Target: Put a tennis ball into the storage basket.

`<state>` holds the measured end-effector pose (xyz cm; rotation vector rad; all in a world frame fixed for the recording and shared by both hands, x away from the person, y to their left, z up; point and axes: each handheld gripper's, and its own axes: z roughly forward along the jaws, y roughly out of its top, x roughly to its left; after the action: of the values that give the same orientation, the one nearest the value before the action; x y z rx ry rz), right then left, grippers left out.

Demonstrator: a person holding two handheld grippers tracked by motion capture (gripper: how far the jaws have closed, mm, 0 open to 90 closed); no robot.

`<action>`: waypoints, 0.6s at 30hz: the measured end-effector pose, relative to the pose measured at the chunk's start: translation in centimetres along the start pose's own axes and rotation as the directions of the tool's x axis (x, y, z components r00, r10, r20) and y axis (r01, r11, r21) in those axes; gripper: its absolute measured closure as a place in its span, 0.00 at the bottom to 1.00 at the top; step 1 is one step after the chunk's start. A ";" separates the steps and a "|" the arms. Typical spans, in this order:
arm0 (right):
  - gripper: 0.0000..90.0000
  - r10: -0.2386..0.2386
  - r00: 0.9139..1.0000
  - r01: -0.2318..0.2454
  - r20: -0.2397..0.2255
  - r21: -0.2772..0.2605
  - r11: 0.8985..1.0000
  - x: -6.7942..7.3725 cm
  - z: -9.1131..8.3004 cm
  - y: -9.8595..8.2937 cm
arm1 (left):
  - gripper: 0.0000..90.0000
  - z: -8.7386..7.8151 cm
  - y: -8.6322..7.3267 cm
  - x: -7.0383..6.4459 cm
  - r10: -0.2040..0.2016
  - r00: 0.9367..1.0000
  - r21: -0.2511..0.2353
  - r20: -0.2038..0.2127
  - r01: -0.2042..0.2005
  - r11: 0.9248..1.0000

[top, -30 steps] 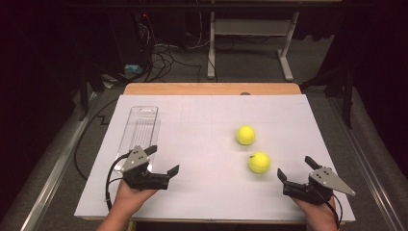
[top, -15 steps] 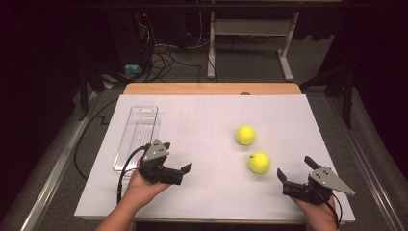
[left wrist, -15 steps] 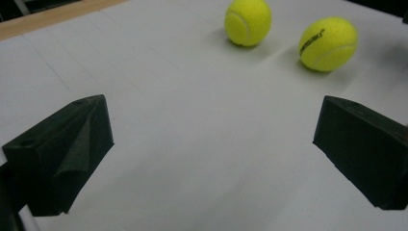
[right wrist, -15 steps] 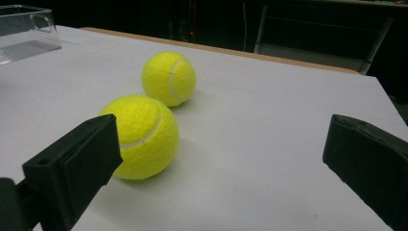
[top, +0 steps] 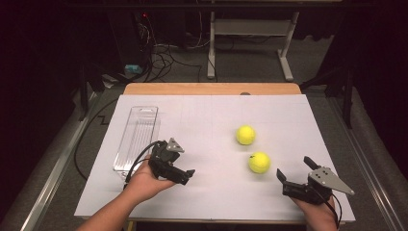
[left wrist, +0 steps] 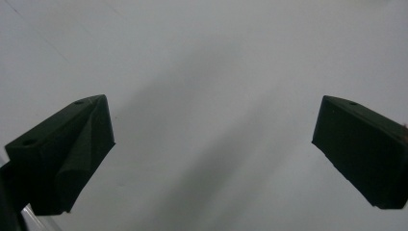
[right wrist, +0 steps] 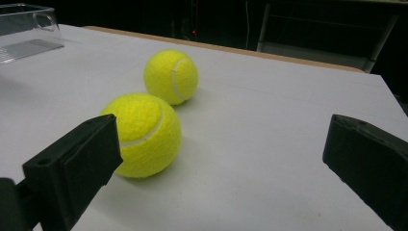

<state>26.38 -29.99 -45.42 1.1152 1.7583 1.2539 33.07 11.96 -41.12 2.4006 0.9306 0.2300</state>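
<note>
Tennis balls, two of them, lie right of centre in the high view: the nearer ball (top: 259,162) sits low and right, the farther ball (top: 245,135) just above and left of it, close but apart. Both are bright yellow and fuzzy with pale curved seams. The right gripper (top: 294,176) rests at the lower right, jaws spread wide and empty, the nearer ball just beyond its left jaw. To grasp well, I judge it should slide forward and centre the ball between both jaws before closing. The left gripper (top: 185,175), lower left beside a clear plastic tray (top: 138,134), is likewise released over the white table (top: 202,115).
</note>
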 end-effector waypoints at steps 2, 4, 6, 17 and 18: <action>0.00 0.002 1.000 -0.002 -0.001 0.000 1.000 0.0 0.0 0.0 | 0.02 0.3 0.4 0.0 -0.002 1.000 0.058 0.005 0.002 0.998; 0.00 0.002 1.000 -0.002 -0.002 0.000 1.000 0.0 0.0 0.0 | 0.02 0.6 0.6 -0.2 0.007 1.000 0.104 0.002 -0.007 0.995; 0.00 0.002 1.000 -0.002 -0.003 0.001 1.000 0.0 0.0 0.0 | 0.02 0.9 0.9 -0.3 0.023 1.000 0.158 -0.003 -0.022 0.987; 0.00 0.006 1.000 -0.006 -0.007 0.006 1.000 0.0 0.0 -0.1 | 0.02 2.1 2.1 -0.6 0.027 0.999 0.339 0.028 -0.035 0.940; 0.00 0.007 1.000 -0.007 -0.008 0.007 1.000 0.0 0.0 -0.1 | 0.02 2.2 2.2 -0.5 0.020 0.999 0.353 0.036 -0.031 0.935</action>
<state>26.38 -30.01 -45.49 1.1233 1.7677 1.2589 34.71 9.35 -41.76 2.7371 0.9966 0.0326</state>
